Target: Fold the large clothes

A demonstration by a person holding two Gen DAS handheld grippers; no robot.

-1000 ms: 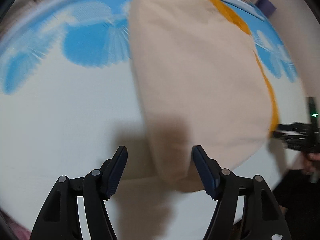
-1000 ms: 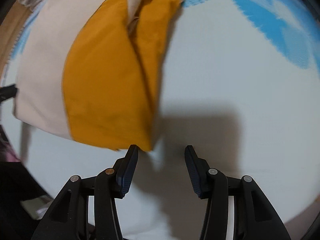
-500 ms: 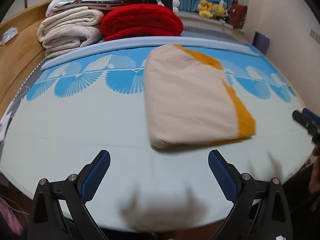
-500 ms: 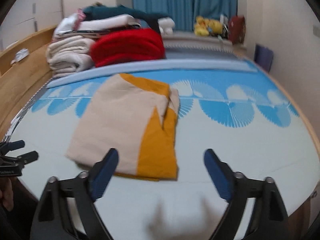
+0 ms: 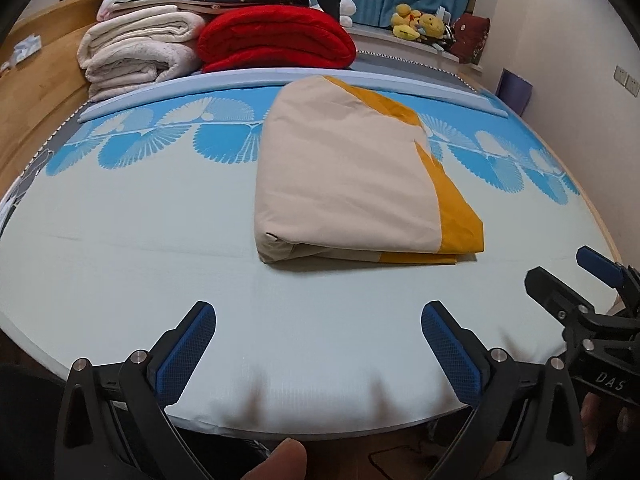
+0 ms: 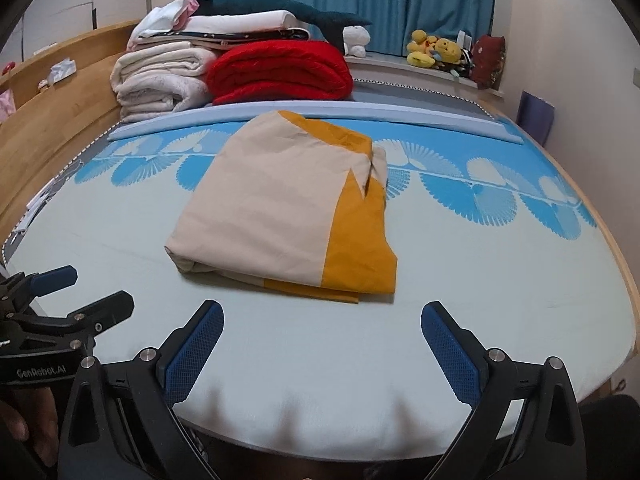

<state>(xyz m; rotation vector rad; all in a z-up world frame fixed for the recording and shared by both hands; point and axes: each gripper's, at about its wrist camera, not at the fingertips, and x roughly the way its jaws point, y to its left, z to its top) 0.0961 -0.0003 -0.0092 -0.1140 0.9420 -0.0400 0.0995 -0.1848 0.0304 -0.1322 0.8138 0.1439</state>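
Observation:
A beige and mustard-yellow cloth (image 5: 352, 176) lies folded into a flat rectangle on the middle of the bed; it also shows in the right wrist view (image 6: 288, 204). My left gripper (image 5: 320, 352) is wide open and empty, hovering over the bed's near edge, well short of the cloth. My right gripper (image 6: 322, 350) is wide open and empty too, at the same near edge. The right gripper shows at the right edge of the left wrist view (image 5: 580, 304), and the left gripper at the left edge of the right wrist view (image 6: 60, 304).
The bed (image 5: 120, 248) has a pale sheet with blue fan patterns. Folded white blankets (image 5: 136, 52) and a red blanket (image 5: 276, 40) are stacked at the far side. A wooden bed frame (image 5: 36, 96) runs along the left. Plush toys (image 5: 420, 24) sit by the blue curtain.
Both grippers have drawn back from the cloth's near edge to the bed's near edge and opened wider. The cloth stays folded on the bed.

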